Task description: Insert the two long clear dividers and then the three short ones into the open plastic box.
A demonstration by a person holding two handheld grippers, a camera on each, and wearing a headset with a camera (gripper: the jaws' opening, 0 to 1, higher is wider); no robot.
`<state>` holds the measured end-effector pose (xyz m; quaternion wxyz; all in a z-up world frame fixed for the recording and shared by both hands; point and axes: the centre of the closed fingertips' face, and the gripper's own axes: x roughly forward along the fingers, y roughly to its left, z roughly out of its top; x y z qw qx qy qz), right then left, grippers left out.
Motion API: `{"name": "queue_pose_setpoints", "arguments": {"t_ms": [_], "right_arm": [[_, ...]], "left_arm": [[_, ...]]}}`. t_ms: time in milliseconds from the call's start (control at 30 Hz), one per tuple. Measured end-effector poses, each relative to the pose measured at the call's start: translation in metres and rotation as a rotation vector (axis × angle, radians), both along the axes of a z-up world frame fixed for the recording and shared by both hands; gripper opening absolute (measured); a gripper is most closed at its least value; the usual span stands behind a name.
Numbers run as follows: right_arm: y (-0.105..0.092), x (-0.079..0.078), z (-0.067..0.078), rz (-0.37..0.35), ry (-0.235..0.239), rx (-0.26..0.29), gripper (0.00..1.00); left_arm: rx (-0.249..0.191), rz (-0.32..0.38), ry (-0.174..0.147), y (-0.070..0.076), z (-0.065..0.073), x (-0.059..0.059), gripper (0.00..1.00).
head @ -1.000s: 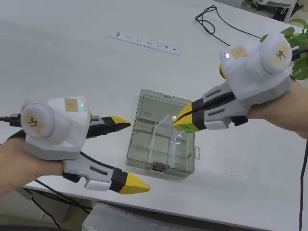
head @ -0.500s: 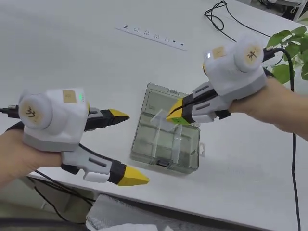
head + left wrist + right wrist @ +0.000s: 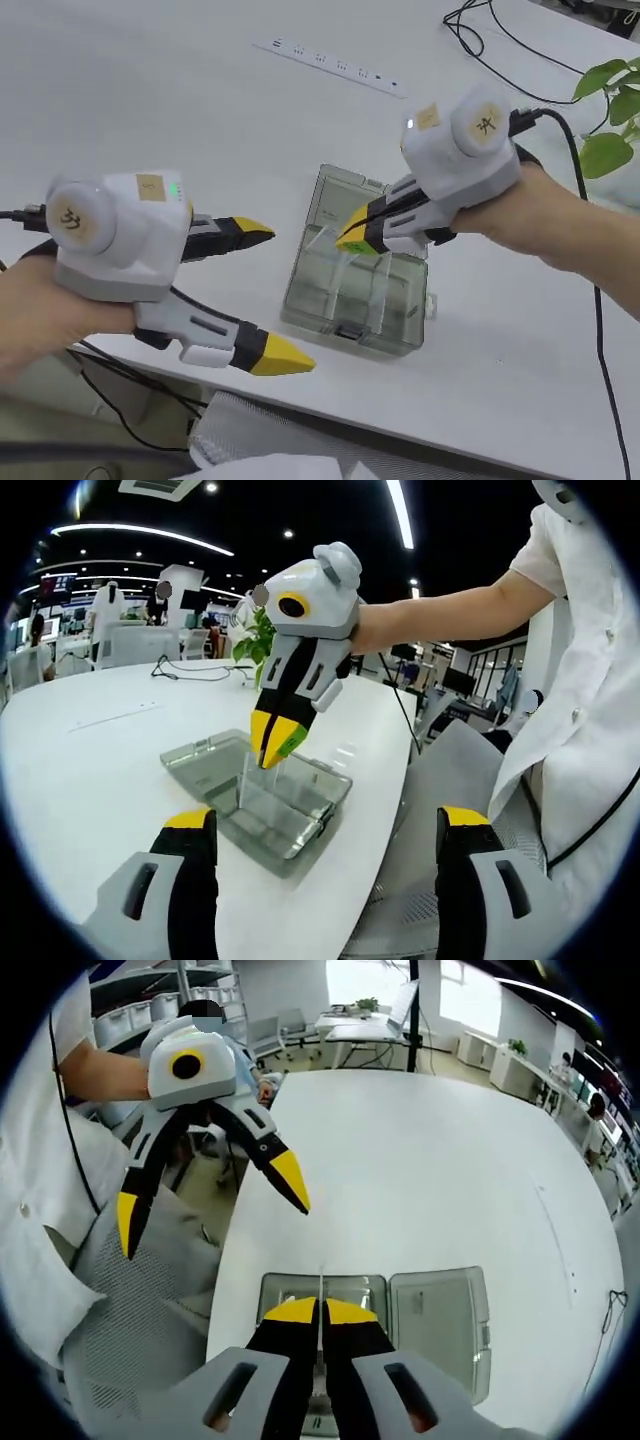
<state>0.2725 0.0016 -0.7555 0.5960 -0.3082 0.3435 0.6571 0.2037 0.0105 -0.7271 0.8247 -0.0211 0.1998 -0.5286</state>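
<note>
Lower left: left gripper (image 3: 278, 296), white moulded shell, grey underside, black jaws tipped yellow, round cap with handwritten digits, tan sticker, small green light. Upper right: right gripper (image 3: 348, 243), same build, thin black cable (image 3: 598, 300) behind. White short sleeve (image 3: 560, 550).

The right gripper (image 3: 270, 754) hides the top edge of the clear divider (image 3: 262, 786).

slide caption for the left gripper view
Right hand-held gripper holds a clear divider at the open plastic box, framed by the open left hand-held gripper
</note>
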Motion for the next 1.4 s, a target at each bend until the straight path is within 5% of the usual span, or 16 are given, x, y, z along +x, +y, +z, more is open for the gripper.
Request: {"name": "queue_pose_setpoints", "arguments": {"t_ms": [1400], "right_arm": [[0.003,-0.002,-0.025,0.030,-0.010,-0.061,0.02]], "left_arm": [[-0.020,0.010,0.009,0.000,0.000,-0.003,0.91]]}}
